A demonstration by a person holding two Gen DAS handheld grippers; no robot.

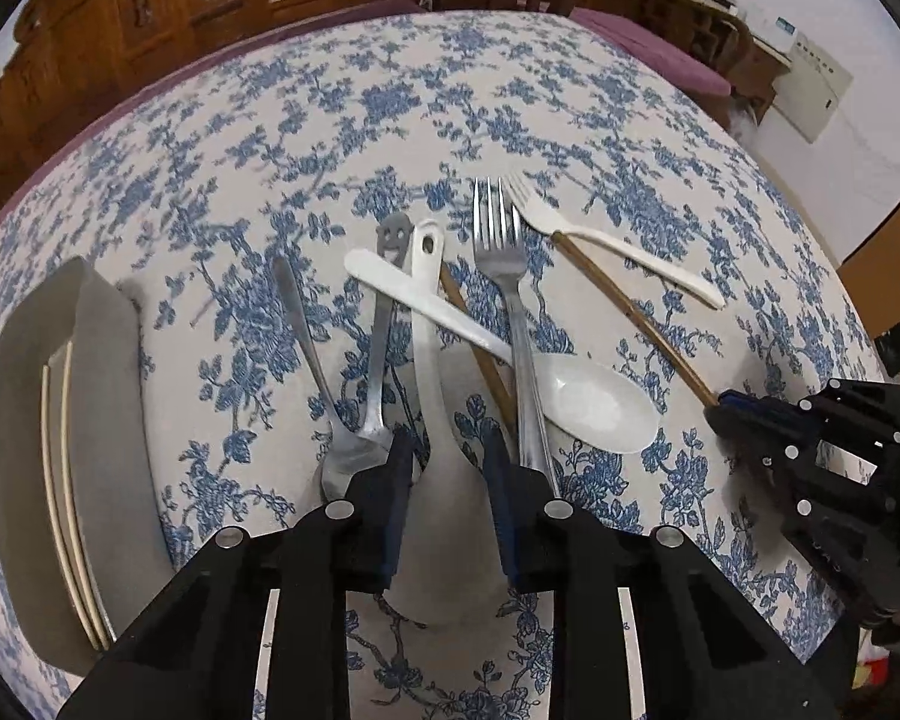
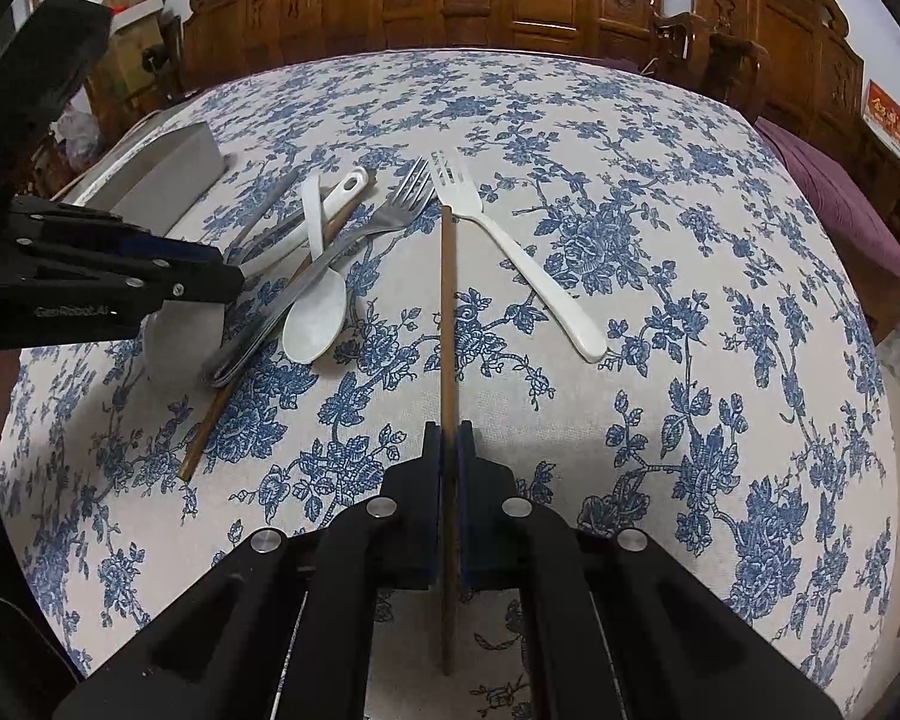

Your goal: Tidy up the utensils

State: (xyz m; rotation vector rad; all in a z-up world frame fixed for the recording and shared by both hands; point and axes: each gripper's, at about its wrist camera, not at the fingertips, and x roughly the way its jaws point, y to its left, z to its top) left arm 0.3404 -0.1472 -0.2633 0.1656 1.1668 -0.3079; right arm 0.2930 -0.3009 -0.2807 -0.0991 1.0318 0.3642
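Note:
A pile of utensils lies on the flowered tablecloth. My left gripper (image 1: 447, 444) stands with its jaws on both sides of the wide bowl of a grey-white ladle spoon (image 1: 429, 324); it looks shut on it. Beside it lie a steel fork (image 1: 513, 324), two steel spoons (image 1: 354, 450), a white plastic spoon (image 1: 594, 402) and a second brown chopstick (image 1: 480, 354). My right gripper (image 2: 448, 438) is shut on a brown chopstick (image 2: 447, 300), which points away over the cloth. A white plastic fork (image 2: 528, 264) lies to its right.
A grey utensil tray (image 1: 36, 420) with two pale chopsticks in it stands at the table's left edge; it also shows in the right wrist view (image 2: 168, 180). Carved wooden chairs ring the far side of the table. The left gripper's body (image 2: 90, 276) reaches in from the left.

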